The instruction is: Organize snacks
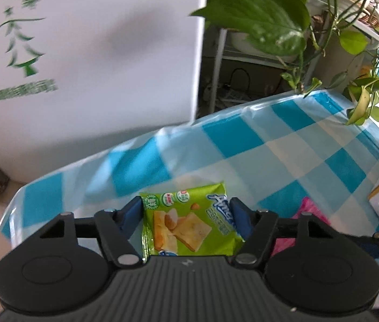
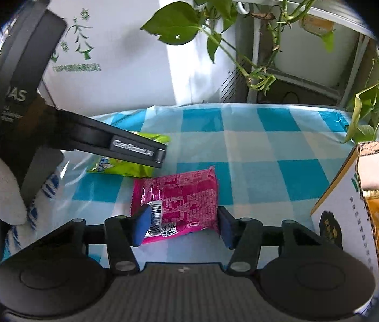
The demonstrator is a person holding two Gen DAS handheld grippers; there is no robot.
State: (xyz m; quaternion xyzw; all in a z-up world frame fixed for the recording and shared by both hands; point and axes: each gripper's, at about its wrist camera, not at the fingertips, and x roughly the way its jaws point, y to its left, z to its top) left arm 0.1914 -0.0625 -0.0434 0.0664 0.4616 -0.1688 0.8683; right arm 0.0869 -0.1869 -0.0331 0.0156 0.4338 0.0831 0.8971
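A green cracker packet sits between the blue pads of my left gripper, which press its two edges. It also shows under the left gripper in the right wrist view. A pink snack packet lies on the blue-and-white checked tablecloth. My right gripper straddles its near end, and both pads touch the packet's sides. A corner of the pink packet shows in the left wrist view.
A cardboard box with an orange packet inside stands at the right. A large white carton stands behind the table at the left. Trailing pothos plants on a metal shelf hang over the far right corner.
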